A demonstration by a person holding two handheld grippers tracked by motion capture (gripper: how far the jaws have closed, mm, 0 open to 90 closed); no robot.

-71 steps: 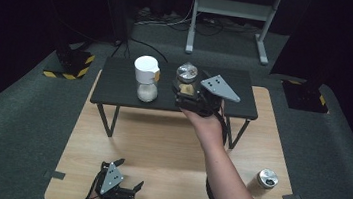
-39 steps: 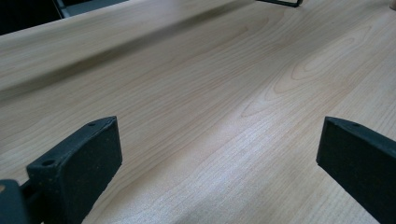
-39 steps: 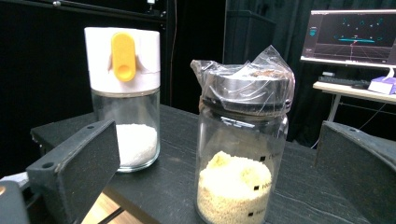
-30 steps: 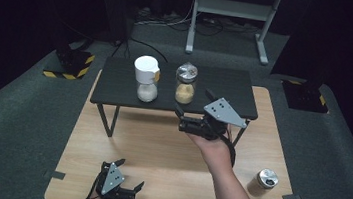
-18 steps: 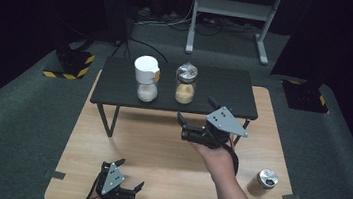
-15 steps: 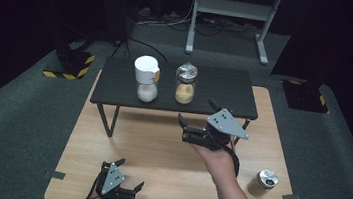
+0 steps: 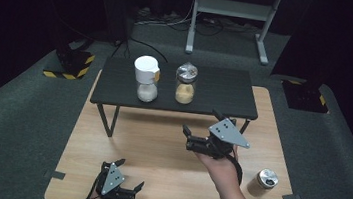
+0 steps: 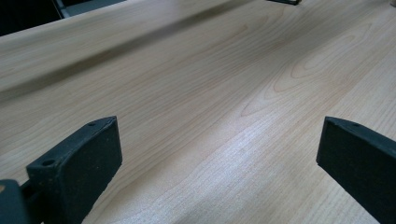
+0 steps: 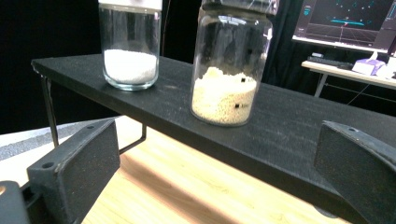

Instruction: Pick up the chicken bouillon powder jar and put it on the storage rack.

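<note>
Two glass jars stand on a low black shelf (image 7: 220, 92): one with a white lid (image 7: 145, 78) and white grains, one with a silver lid (image 7: 185, 83) and beige grains. My right gripper (image 7: 200, 122) hovers open over the wooden table (image 7: 159, 148), just in front of the shelf and apart from both jars. Along its jaws I see the beige-grain jar (image 9: 229, 70) straight ahead, the white-grain jar (image 9: 130, 51) to its left, and the shelf top (image 9: 289, 126). My left gripper (image 7: 131, 174) rests open near the table's front edge, over bare wood (image 8: 219, 93).
A third jar with a silver lid (image 7: 262, 182) stands on the wooden table at the front right, beside my right forearm. The shelf stands on thin metal legs (image 7: 107, 119). A metal stand (image 7: 230, 10) and cables lie on the floor behind.
My right gripper has let go of the silver-lidded jar on the shelf and drawn back toward the person, lower over the wooden table. The left gripper has not moved.
</note>
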